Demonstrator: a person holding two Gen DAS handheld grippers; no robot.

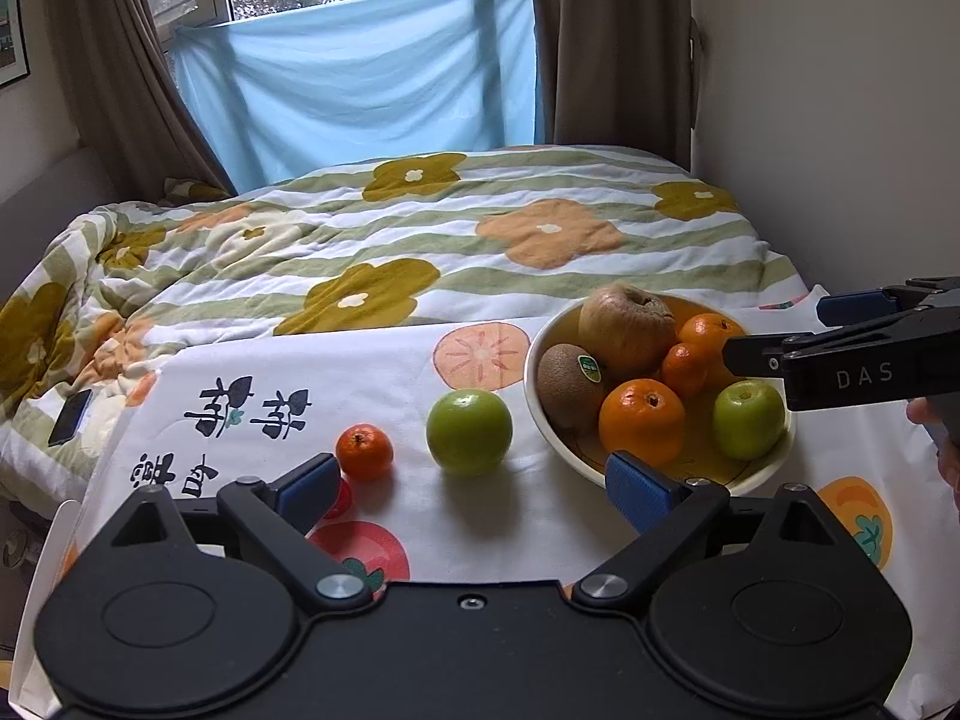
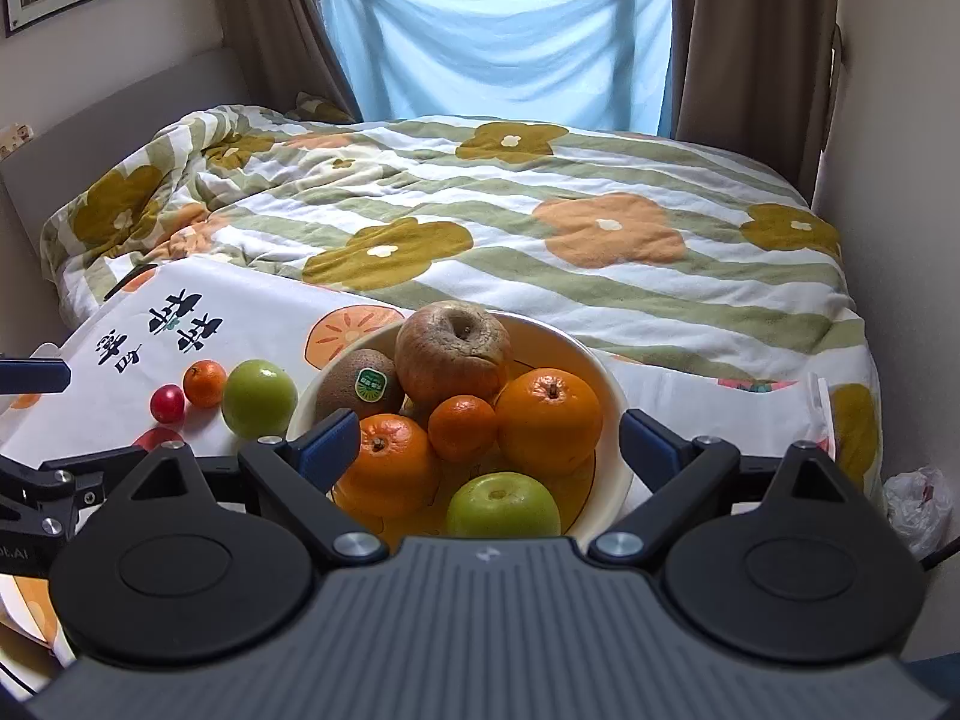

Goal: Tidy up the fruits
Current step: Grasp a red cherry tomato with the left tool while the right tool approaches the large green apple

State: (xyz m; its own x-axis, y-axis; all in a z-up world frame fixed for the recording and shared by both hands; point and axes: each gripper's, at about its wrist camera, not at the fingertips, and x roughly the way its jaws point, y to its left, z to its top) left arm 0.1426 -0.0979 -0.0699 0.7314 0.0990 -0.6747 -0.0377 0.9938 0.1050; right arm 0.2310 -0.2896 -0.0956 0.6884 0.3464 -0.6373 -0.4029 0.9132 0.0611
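A cream bowl (image 1: 537, 402) (image 2: 612, 384) on a printed white cloth holds a brown apple (image 2: 453, 354), a kiwi (image 2: 354, 387), oranges (image 2: 549, 420), a small tangerine (image 2: 462, 427) and a green apple (image 2: 503, 507). Left of the bowl on the cloth lie a green apple (image 1: 469, 432) (image 2: 259, 399), a small tangerine (image 1: 364, 451) (image 2: 204, 383) and a small red fruit (image 2: 167, 402). My left gripper (image 1: 480, 486) is open and empty, just in front of the loose green apple. My right gripper (image 2: 489, 438) is open and empty over the bowl's near side; it also shows in the left wrist view (image 1: 780, 330).
The cloth (image 1: 252, 372) lies on a bed with a flowered quilt (image 1: 420, 240). A phone (image 1: 71, 417) lies on the quilt at the left. A wall runs along the right of the bed. A white plastic bag (image 2: 918, 504) sits by the bed's right side.
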